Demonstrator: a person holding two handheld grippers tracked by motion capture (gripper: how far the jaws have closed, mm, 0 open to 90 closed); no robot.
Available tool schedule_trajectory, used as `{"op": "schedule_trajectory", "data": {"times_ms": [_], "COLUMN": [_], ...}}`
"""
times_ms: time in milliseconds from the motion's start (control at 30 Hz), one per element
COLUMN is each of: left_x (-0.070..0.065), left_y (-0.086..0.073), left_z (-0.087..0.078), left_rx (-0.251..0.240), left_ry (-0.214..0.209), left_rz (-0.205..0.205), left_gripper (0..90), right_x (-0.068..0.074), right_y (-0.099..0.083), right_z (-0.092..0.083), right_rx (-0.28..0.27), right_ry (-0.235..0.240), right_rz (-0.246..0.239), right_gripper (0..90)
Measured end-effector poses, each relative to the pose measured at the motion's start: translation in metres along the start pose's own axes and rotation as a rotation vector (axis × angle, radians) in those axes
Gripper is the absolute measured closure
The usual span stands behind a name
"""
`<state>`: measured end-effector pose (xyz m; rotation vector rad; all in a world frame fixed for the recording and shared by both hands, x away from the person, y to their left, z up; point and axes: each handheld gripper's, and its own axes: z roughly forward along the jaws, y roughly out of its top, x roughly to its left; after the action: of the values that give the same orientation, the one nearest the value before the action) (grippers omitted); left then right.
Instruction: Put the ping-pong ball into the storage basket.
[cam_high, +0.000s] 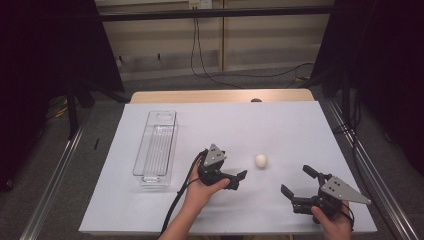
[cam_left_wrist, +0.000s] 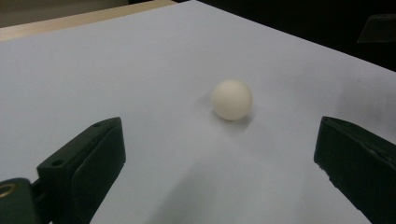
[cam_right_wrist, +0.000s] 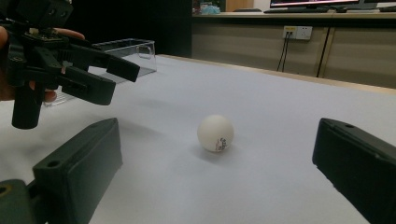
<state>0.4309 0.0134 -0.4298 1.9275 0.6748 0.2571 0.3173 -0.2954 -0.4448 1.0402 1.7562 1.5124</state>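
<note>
On the white sheet (cam_high: 280, 125) covering the table, at about 9 o'clock from centre, sits a clear plastic bin (cam_high: 156, 147), long & narrow, ribbed floor, well apart from everything else. Bare wood tabletop (cam_high: 220, 96) shows at 12 o'clock beyond the sheet's far edge. Nothing stands btwn either tool and the white ball (cam_high: 261, 160): sheet around it is bare.

Ball lies near sheet centre, slightly toward 4 o'clock, resting on the sheet, touched by nothing. In the right gripper view the ball (cam_right_wrist: 215, 133) shows a small dark printed mark low on its side; in the left gripper view the ball (cam_left_wrist: 232, 99) looks plain, matte, cream-white, round.

Left gripper (cam_high: 239, 179) is at 8 o'clock of the ball, near it, held in a hand (cam_high: 200, 192), jaws pointing toward the ball. Jaws spread wide, empty, ball ahead btwn them but not reached. Cable trails back toward 6 o'clock.

Right gripper (cam_high: 298, 181) is at 4–5 o'clock of the ball, farther off, jaws also spread wide, holding nothing. Grey three-cornered plate on top.

Jaws are black, blocky, w/ flat matte pads. Sheet is smooth, pale, unwrinkled.
</note>
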Motion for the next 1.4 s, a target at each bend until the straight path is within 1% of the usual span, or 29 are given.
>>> {"op": "schedule_trajectory", "data": {"times_ms": [33,100,133,167,233,267,300,333,367,433,467,500,567,600,633,700,733,800,867,933,1000,1100,1267,1300,1367,1400], "left_x": [0.001,0.0,0.001,0.001,0.0,-0.001,-0.002,-0.002,-0.003,-0.004,-0.003,-0.004,-0.003,-0.003,-0.003,-0.002,-0.002,-0.002,-0.002,-0.002,-0.002,-0.002,-0.003,-0.003,-0.003,-0.003], "left_y": [0.0,0.0,0.0,0.0,0.001,0.001,0.002,0.003,0.004,0.006,0.006,0.007,0.007,0.008,0.008,0.008,0.008,0.008,0.008,0.008,0.009,0.009,0.011,0.011,0.012,0.012], "left_z": [0.0,0.001,0.002,0.002,0.003,0.003,0.004,0.005,0.005,0.007,0.008,0.008,0.01,0.011,0.011,0.013,0.013,0.014,0.014,0.015,0.016,0.017,0.018,0.018,0.019,0.02], "left_rx": [0.007,0.004,0.005,0.01,0.011,0.007,0.016,0.008,0.01,0.008,0.01,0.015,0.015,0.023,0.024,0.023,0.026,0.024,0.037,0.035,0.032,0.037,0.041,0.042,0.036,0.047], "left_ry": [0.0,0.002,-0.002,0.004,-0.001,-0.004,-0.003,-0.012,-0.008,-0.015,-0.019,-0.012,-0.019,-0.004,-0.007,-0.013,-0.005,-0.008,0.0,-0.002,-0.015,-0.001,0.0,0.0,-0.002,-0.004], "left_rz": [0.007,-0.001,0.001,0.003,-0.002,0.001,0.006,0.001,0.001,0.003,0.011,0.007,0.008,0.005,0.011,0.007,0.008,-0.001,0.005,0.003,0.005,0.002,0.003,0.008,-0.003,0.006], "left_gripper": [2.3,2.4,2.4,2.4,2.4,2.4,2.4,2.4,2.4,2.4,2.4,2.4,2.4,2.4,2.4,2.4,2.4,2.4,2.4,2.4,2.4,2.4,2.4,2.4,2.4,2.4], "right_x": [0.0,0.0,0.0,0.0,0.0,0.0,0.0,0.0,0.0,0.0,0.0,0.0,0.0,-0.001,-0.001,0.0,0.0,0.0,-0.001,-0.001,-0.001,0.0,-0.002,-0.001,-0.002,-0.001], "right_y": [0.0,0.0,0.0,0.0,0.0,0.0,0.0,0.0,0.0,0.0,0.0,0.0,0.0,0.0,0.0,0.0,0.0,0.0,0.0,0.0,0.0,0.0,0.0,0.0,0.0,0.0], "right_z": [0.0,0.0,0.0,0.0,0.0,0.0,0.0,0.0,0.0,0.0,-0.001,-0.001,-0.001,0.0,0.0,-0.001,-0.001,-0.001,0.0,0.0,-0.001,-0.001,-0.001,-0.001,-0.001,-0.001], "right_rx": [0.001,0.002,0.001,-0.001,-0.001,-0.001,0.0,0.002,0.0,-0.002,-0.002,-0.002,-0.003,-0.005,-0.005,-0.001,-0.001,-0.002,-0.005,-0.005,-0.003,-0.003,-0.005,-0.006,-0.006,-0.005], "right_ry": [0.0,-0.001,0.0,0.0,-0.001,-0.001,0.0,0.0,0.0,-0.002,-0.002,-0.003,-0.005,-0.005,-0.005,-0.003,-0.003,-0.002,-0.004,-0.004,-0.002,-0.003,-0.005,-0.009,-0.009,-0.009], "right_rz": [0.002,0.002,0.002,0.0,-0.001,-0.001,0.0,0.002,0.001,-0.003,0.0,0.004,0.004,0.002,0.002,0.005,0.005,0.003,0.002,0.002,0.002,0.008,0.005,0.012,0.011,0.015], "right_gripper": [1.1,1.1,1.1,1.1,1.1,1.1,1.1,1.1,1.1,1.1,1.1,1.1,1.1,1.1,1.1,1.1,1.1,1.1,1.1,1.1,1.1,1.1,1.1,1.1,1.1,1.1]}}
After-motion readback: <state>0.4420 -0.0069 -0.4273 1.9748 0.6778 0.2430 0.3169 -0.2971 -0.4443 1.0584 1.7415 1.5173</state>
